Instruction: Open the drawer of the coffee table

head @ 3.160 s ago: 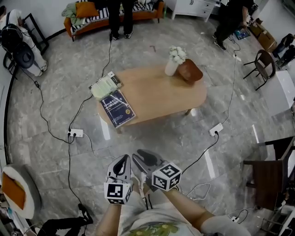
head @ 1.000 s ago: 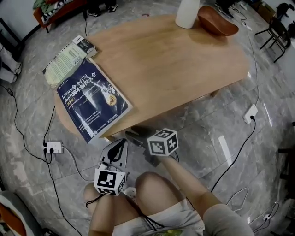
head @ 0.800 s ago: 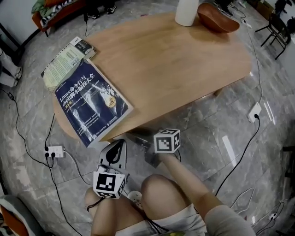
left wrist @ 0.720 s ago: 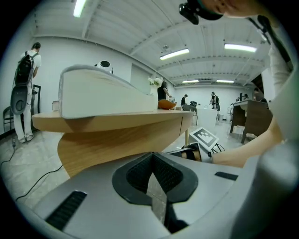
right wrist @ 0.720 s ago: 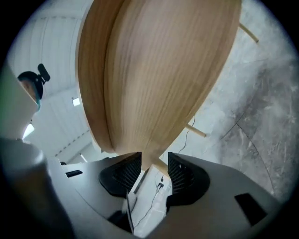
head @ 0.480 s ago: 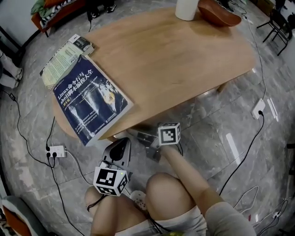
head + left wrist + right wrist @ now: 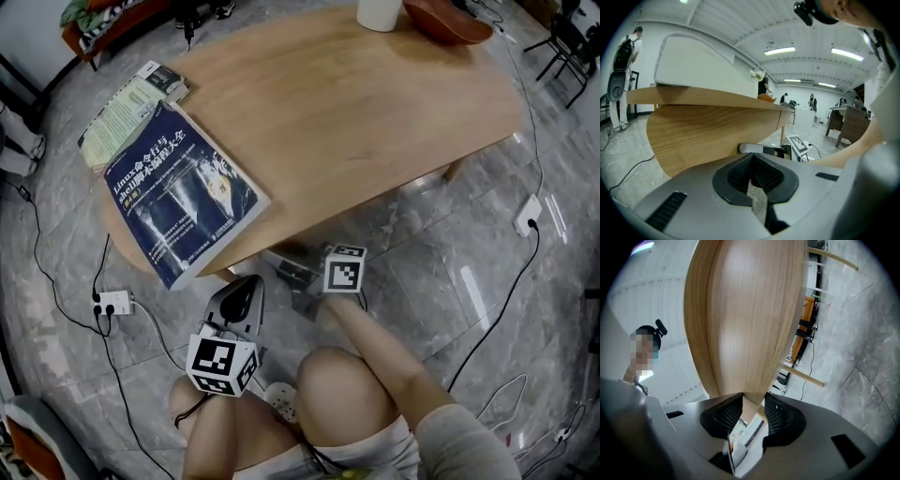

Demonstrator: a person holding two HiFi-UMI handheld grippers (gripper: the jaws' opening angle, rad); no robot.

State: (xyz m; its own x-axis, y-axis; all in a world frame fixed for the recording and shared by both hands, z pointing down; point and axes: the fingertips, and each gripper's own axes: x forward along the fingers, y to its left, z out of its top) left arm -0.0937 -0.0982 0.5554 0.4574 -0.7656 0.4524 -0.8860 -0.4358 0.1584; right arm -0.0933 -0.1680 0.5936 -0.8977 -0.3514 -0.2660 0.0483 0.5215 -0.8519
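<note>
The right gripper [image 7: 752,405] clamps the lower edge of the drawer front [image 7: 740,333] under the coffee table [image 7: 375,103]. The left gripper [image 7: 752,159], clenched on nothing, hangs nearby.

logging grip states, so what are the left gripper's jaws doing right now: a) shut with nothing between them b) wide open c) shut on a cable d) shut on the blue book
a: in the left gripper view the left gripper has its pads pressed together with nothing between them, short of the table.
</note>
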